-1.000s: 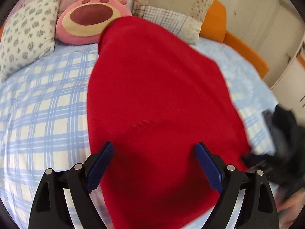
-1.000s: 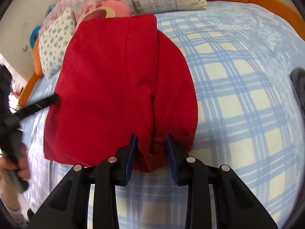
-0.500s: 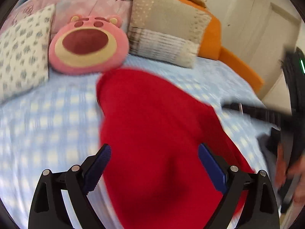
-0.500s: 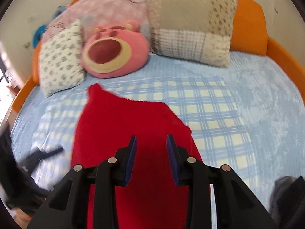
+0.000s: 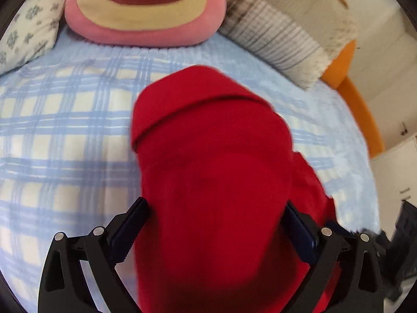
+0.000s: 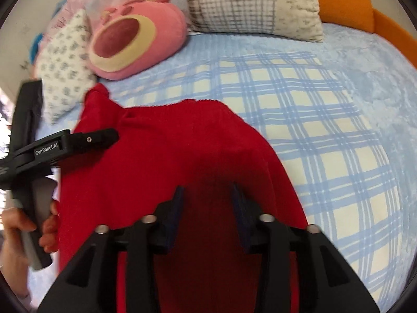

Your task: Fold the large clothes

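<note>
1. Spreading near its widest, the left claw (image 5: 213,230) is opening; its two blue pads (image 5: 129,230) stand on either side of the red knitted garment (image 5: 213,182), which passes between them, and the picture does not show either pad pressing on the cloth.
2. Seen from the right wrist view, the left claw (image 6: 114,137) reaches over the garment's left edge, and a hand (image 6: 15,232) grips its black handle at the picture's left side.
3. Opening too, the right claw (image 6: 207,214) has its jaws about half apart; the red cloth fills the gap between its dark pads (image 6: 174,219), yet they look clear of it rather than clamped, though shadow there makes contact hard to judge.
4. The red garment (image 6: 182,156) lies on the blue-and-cream checked bed cover (image 6: 325,135), folded over itself with a rounded fold at its far end in the left wrist view; it runs from under both claws toward the pillows.
5. Beyond it sit a pink plush bear-face cushion (image 5: 146,10), a white cushion with grey flower print (image 6: 65,67) and a beige patchwork pillow (image 6: 255,2); the garment stops short of the pink cushion and the beige pillow.
</note>
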